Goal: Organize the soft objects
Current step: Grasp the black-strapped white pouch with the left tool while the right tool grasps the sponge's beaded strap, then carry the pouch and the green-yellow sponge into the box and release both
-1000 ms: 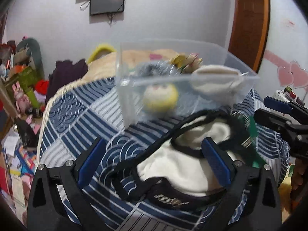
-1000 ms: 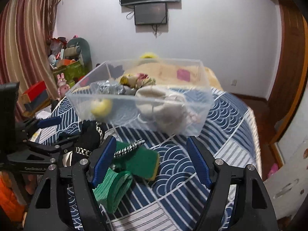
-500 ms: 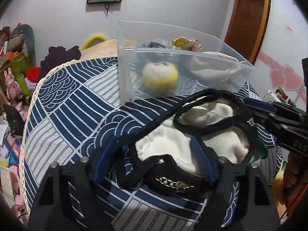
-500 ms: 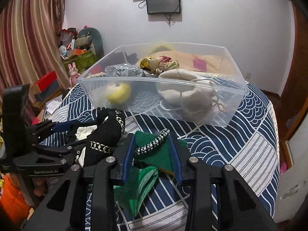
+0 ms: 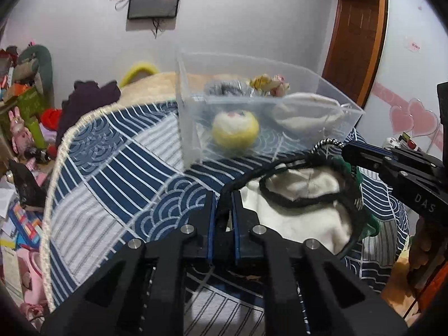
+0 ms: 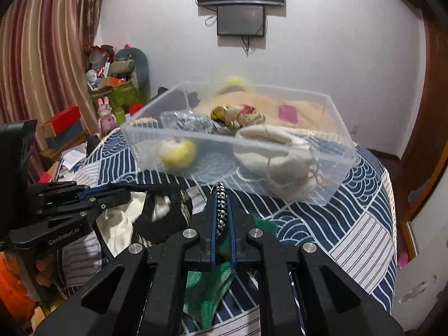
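Both units are fully clamped. Left hand-held gripper (image 5: pixel 223 196) pinches the black-trimmed cream garment (image 5: pixel 302 204) on the bed (image 5: pixel 117 184); right hand-held gripper (image 6: pixel 221 196) pinches the green item's braided cord (image 6: pixel 220 210). Clear bin (image 6: pixel 322 168) sits at 12 o'clock.

Clear bin (image 6: pixel 330 173) blocks ahead (open top); bedspread (image 6: pixel 361 224) right free.

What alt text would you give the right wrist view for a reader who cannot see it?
The right gripper is shut on a black-and-white braided strap of a green knit item, above a blue patterned bedspread. Beyond it stands a clear plastic bin holding soft toys, and the left gripper pinches a black-and-white garment at left.
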### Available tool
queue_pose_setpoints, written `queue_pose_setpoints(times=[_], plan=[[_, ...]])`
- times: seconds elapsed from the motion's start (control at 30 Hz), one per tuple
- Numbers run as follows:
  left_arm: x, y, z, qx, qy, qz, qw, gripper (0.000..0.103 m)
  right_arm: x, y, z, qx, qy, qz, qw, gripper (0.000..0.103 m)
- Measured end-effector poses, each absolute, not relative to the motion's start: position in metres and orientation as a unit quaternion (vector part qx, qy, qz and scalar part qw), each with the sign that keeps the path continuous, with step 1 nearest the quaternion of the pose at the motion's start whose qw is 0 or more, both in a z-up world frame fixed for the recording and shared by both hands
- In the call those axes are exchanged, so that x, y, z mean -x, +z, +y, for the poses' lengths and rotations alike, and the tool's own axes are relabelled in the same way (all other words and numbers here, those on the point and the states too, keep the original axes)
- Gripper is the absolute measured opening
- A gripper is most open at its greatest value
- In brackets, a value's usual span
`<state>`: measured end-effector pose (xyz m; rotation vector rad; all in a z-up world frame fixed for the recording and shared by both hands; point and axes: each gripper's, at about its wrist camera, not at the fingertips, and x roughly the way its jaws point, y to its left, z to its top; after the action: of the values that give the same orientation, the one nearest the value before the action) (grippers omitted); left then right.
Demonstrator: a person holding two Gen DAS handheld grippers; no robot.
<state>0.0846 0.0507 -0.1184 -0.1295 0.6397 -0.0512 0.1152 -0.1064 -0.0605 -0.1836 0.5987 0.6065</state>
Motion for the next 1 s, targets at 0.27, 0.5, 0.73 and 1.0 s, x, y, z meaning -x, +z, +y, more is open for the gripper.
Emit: queue_pose_setpoints(times=[0.27,0.5,0.73,1.0], plan=[[-0.066,-0.084,0.051,0.049,-0.004,0.264,0.963,0.007,-0.109,-0.045,-0.103,0.086,0.299,0.264,0.913,0.006],[-0.068,-0.054,0.057,0.042,0.002,0.228,0.973,0.007,-0.108,-0.029,-0.105,0.077,0.296,0.238,0.922,0.006],[-0.080,-0.031,0.058,0.049,0.001,0.205,0.978,0.007,-0.118,-0.037,-0.108,0.080,0.283,0.252,0.922,0.006],[-0.095,-0.006,0.065,0.062,-0.001,0.185,0.981,0.006,-0.130,-0.063,-0.110,0.091,0.264,0.291,0.915,0.006]])
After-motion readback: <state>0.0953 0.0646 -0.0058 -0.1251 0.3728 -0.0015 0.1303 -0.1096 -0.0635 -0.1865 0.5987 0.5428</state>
